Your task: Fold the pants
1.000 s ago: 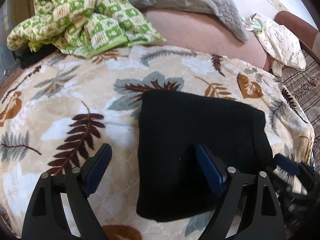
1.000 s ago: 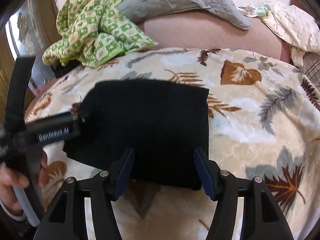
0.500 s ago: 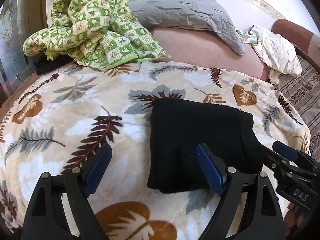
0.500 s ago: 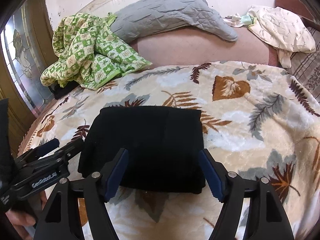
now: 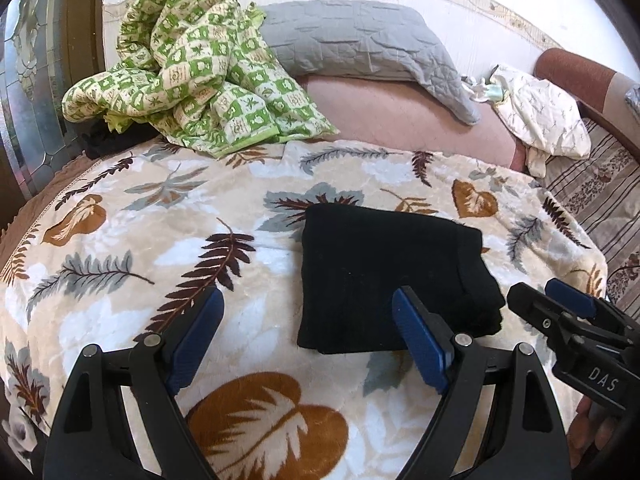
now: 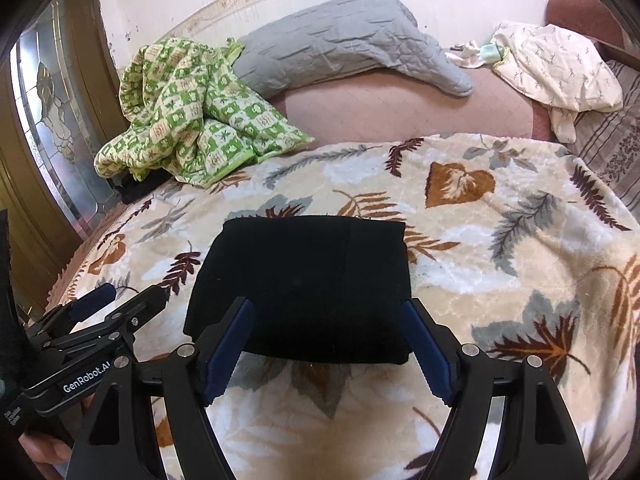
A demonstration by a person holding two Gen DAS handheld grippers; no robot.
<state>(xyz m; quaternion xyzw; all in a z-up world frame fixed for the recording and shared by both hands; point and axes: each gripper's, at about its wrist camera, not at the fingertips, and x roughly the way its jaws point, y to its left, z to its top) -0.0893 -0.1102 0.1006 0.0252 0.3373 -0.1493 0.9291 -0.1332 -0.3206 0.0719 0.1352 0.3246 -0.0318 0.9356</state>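
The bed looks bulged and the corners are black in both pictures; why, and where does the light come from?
Both wrist views: fisheye bending rounds the leaf-print blanket and blackens the corners. Right wrist view: daylight seems to enter through the patterned glass; the black folded pants show almost no detail.
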